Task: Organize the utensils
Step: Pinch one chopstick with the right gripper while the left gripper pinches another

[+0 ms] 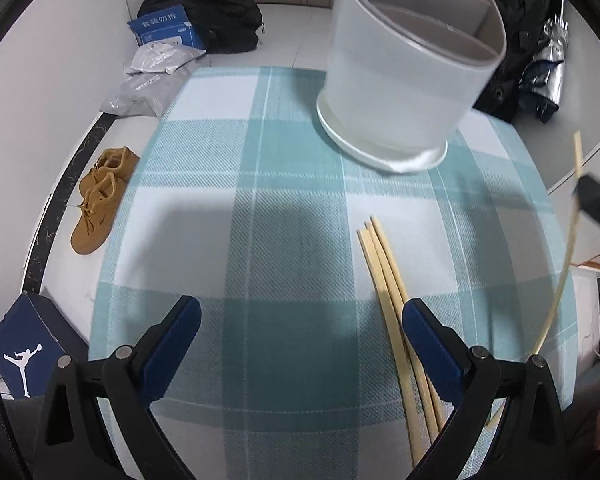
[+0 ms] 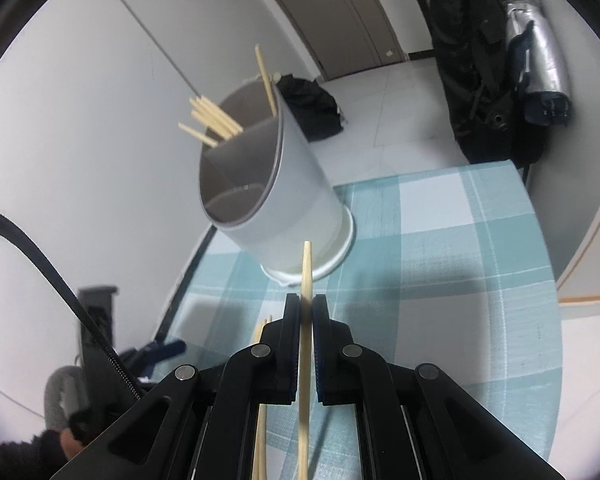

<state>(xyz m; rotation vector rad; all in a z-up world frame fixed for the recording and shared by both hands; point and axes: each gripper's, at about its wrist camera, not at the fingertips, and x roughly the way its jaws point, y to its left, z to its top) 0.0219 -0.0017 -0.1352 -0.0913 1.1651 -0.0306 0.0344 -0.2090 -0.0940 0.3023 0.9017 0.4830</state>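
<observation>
Right hand-held gripper (image 2: 306,312): we've got one chopstick (image 2: 306,280) pinched tight between the pads, tip poking out ahead toward the holder (image 2: 284,184).
Left hand-held gripper (image 1: 300,328): jaws spread wide, nothing in them, hovering over the checked surface (image 1: 260,200).
Loose chopsticks (image 1: 384,276): a small bunch lies on the cloth, running under our left gripper's right finger (image 1: 424,328).
Holder: white divided cup near the far edge of the surface; several chopsticks (image 2: 212,120) already lean in its back compartment.
Handling: these look light, stiff and slim, probably bamboo, so we judge they'll roll and pivot easily in a pinch.
Where to grip: we'd take the next one near mid-length, across its width, so it doesn't swing.
Risk: lying touching each other, two may come up together.
Next: we reckon the held stick goes tip-first into the cup.
</observation>
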